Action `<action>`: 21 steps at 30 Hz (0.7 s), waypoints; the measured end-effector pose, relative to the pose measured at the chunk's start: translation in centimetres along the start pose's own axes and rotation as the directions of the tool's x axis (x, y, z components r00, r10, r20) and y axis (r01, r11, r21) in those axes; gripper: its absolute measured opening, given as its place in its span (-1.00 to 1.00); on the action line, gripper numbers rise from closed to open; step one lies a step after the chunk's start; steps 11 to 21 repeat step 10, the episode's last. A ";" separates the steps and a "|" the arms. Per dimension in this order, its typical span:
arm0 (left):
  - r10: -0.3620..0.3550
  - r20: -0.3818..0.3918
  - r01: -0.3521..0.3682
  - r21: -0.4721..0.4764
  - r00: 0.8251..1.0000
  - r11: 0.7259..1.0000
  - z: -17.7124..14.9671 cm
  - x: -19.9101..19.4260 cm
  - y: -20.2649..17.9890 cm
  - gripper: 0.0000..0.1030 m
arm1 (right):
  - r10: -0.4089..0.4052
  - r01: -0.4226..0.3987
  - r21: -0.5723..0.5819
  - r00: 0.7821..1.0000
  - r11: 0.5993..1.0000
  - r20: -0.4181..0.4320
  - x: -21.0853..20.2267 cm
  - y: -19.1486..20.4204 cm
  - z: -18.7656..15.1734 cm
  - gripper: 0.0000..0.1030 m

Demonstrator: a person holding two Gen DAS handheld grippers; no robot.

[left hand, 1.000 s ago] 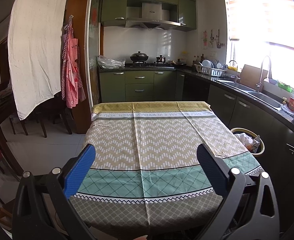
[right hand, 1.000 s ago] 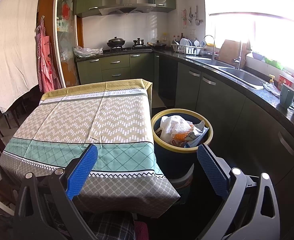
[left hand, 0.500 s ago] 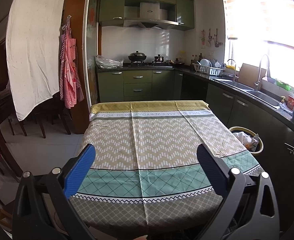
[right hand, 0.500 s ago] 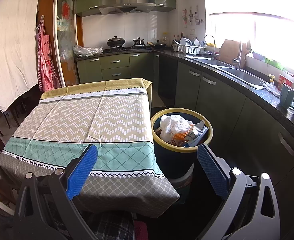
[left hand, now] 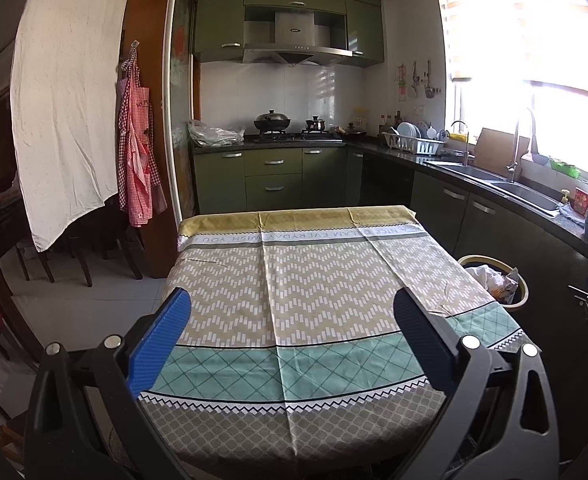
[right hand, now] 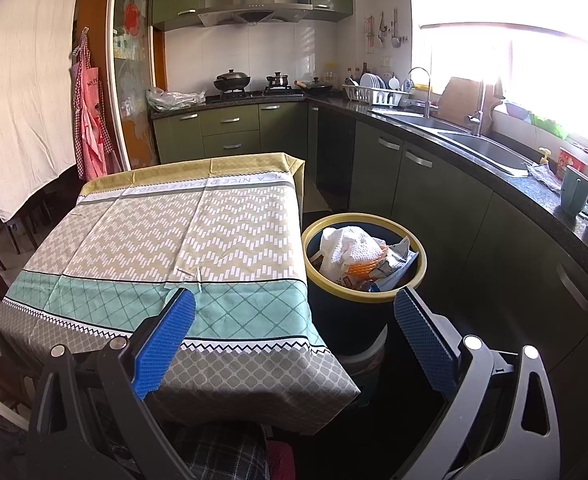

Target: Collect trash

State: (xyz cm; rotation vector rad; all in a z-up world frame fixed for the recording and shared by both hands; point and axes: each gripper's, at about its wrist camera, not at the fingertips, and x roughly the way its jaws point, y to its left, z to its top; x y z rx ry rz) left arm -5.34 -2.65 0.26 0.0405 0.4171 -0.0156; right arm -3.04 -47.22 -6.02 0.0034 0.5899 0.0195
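Nothing much has moved since earlier: both my tongs, left (left hand: pixel 289 320) and right (right hand: pixel 294 322), hang apart and empty, trash (right hand: pixel 358 254) heaped in the bin (right hand: pixel 414 276) beside the table (right hand: pixel 173 232); overfilling risks spillage.

2 wrist views over the near table edge
Left faces the table (left hand: pixel 294 280) squarely; right looks nearer the bin (right hand: pixel 364 258); both share the 2.
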 end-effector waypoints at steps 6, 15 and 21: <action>0.002 -0.022 -0.002 -0.023 1.000 1.000 0.1 0.4 0.6 0.87 | -0.002 0.002 0.003 1.000 1.000 0.002 0.2 -0.1 0.0 0.91; -0.005 -0.028 0.003 -0.040 1.000 0.999 0.2 0.7 1.1 0.87 | -0.002 0.002 0.002 1.000 1.000 0.000 0.4 -0.1 0.0 0.91; -0.005 -0.028 0.003 -0.040 1.000 0.999 0.2 0.7 1.1 0.87 | -0.002 0.002 0.002 1.000 1.000 0.000 0.4 -0.1 0.0 0.91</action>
